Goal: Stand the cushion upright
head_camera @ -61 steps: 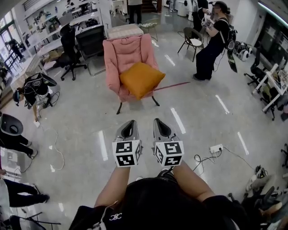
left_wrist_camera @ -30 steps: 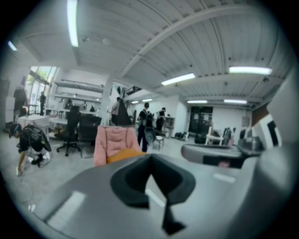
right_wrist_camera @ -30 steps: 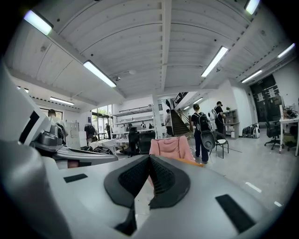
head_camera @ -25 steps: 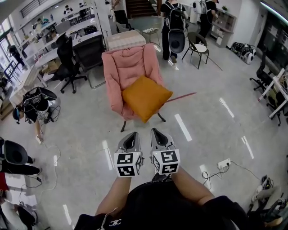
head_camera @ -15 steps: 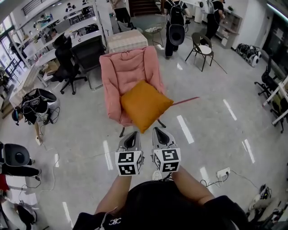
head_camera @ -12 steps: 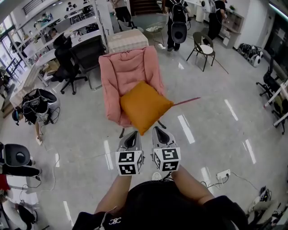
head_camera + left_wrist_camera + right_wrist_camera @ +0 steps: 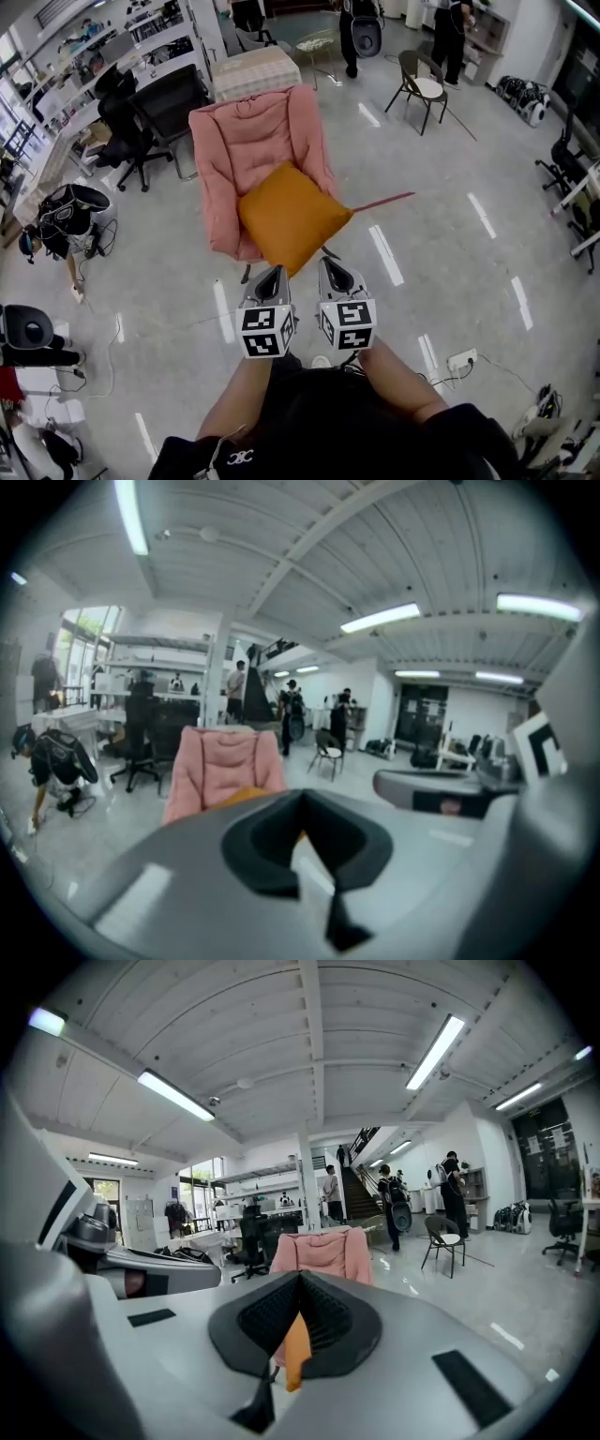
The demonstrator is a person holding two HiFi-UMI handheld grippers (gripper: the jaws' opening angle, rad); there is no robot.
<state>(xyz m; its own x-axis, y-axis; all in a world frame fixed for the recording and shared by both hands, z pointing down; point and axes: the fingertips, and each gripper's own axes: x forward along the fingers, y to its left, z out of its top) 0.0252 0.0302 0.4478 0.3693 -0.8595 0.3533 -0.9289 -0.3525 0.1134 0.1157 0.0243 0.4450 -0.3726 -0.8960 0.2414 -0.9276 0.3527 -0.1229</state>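
An orange cushion (image 7: 292, 217) lies tilted on the seat of a pink padded chair (image 7: 248, 141), with one corner hanging over the seat's front edge. My left gripper (image 7: 272, 274) and right gripper (image 7: 333, 267) are held side by side just short of that corner. Both are shut, hold nothing and do not touch the cushion. In the left gripper view the chair (image 7: 223, 766) stands ahead, with a sliver of cushion (image 7: 242, 797) above the shut jaws. In the right gripper view the chair (image 7: 323, 1251) is ahead and the cushion (image 7: 297, 1349) shows as an orange strip behind the jaws.
A quilted block (image 7: 253, 70) stands behind the chair. Black office chairs (image 7: 159, 108) and desks line the left side. A folding chair (image 7: 422, 89) and people are at the far right. A thin red rod (image 7: 380, 200) lies on the floor, and a power strip (image 7: 459, 357) lies at the right.
The chair and cushion have come closer to both grippers, and the cushion's corner now lies just beyond the fingertips. Both grippers stay shut, side by side.
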